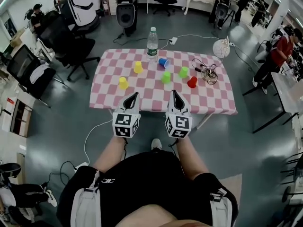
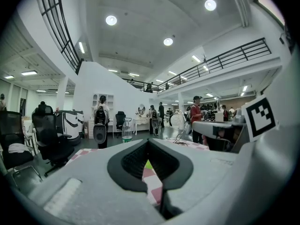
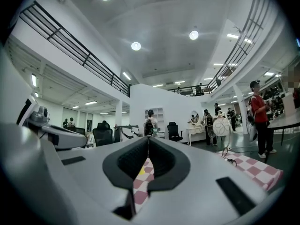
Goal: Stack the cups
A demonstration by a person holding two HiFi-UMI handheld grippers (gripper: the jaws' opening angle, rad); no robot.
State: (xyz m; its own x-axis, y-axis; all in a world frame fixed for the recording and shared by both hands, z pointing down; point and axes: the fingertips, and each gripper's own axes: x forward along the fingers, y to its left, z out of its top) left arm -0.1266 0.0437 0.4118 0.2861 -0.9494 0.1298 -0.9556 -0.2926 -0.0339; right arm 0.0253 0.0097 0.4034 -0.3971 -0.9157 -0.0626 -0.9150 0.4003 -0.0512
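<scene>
Several small cups stand apart on the pink-checked table (image 1: 218, 103): two yellow cups (image 1: 138, 67) (image 1: 123, 82), two green cups (image 1: 166, 76) (image 1: 183, 72), a red cup (image 1: 192, 82), and a blue cup (image 1: 163, 62) lying on its side. My left gripper (image 1: 136, 94) and right gripper (image 1: 173, 91) hover side by side over the table's near edge, both shut and holding nothing. In the left gripper view the left gripper (image 2: 148, 140) shows a sliver of green cup (image 2: 147, 164) through its gap. The right gripper (image 3: 148, 138) shows a bit of yellow cup (image 3: 140, 171).
A clear water bottle (image 1: 152, 44) stands at the table's far edge. A tangle of cables (image 1: 208, 73) lies at the right, with a white round fan (image 1: 220, 48) behind it. Office chairs (image 1: 71, 44) stand to the left; people stand farther off.
</scene>
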